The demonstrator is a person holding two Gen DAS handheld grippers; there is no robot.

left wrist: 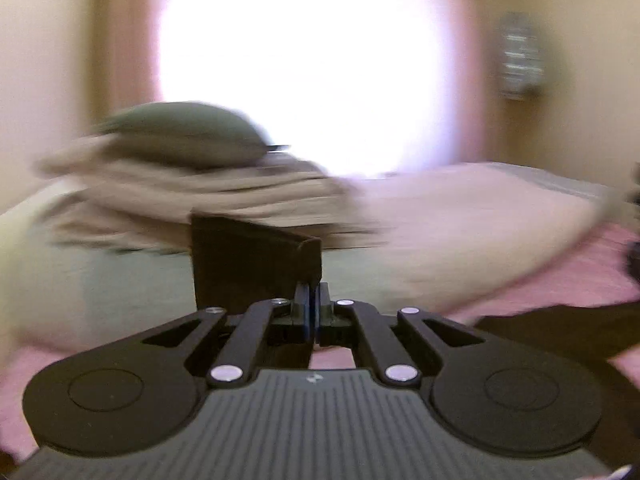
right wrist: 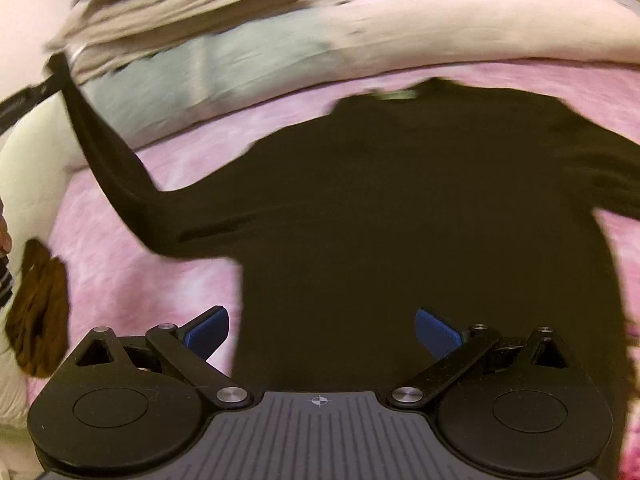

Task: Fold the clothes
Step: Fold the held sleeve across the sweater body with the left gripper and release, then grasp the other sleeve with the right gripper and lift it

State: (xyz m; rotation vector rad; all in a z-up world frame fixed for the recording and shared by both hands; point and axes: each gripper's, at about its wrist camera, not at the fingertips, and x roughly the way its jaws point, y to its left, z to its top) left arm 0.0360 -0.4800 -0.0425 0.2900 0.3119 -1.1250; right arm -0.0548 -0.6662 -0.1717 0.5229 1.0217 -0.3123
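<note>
Pink bedspread [right wrist: 120, 280] covers the bed, bright window [left wrist: 296, 60] behind it in left wrist view, much of both views motion-blurred.

Left gripper [left wrist: 314, 308]: jaws fully closed, pinching the cuff of the sleeve [left wrist: 248, 260], which stands up as a dark flap just past the fingertips toward 11 o'clock. Beyond it at 10 o'clock, a stack of beige folded clothes [left wrist: 192, 196] with a dark green cushion [left wrist: 180, 136] on top, resting on a pale pillow [left wrist: 460, 232] and a light green one [left wrist: 120, 288]. At 4 o'clock, part of the black shirt lies on the pink cover. At 2 o'clock on the wall, a blurred object, cannot tell what.

Right gripper [right wrist: 322, 334]: jaws wide apart, blue pads [right wrist: 438, 334] visible, nothing between them, hovering over the lower body of the black shirt [right wrist: 420, 220]. Shirt lies spread flat on the bed, collar at 12 o'clock, one sleeve out to 3 o'clock. Other sleeve is pulled up off the bed in a taut line toward 10 o'clock, ending at the left gripper at the frame edge. Beige stack and pillows sit at 11 to 1 o'clock past the collar. At 8 o'clock, a brown fuzzy item [right wrist: 40, 312] on the bed edge.
</note>
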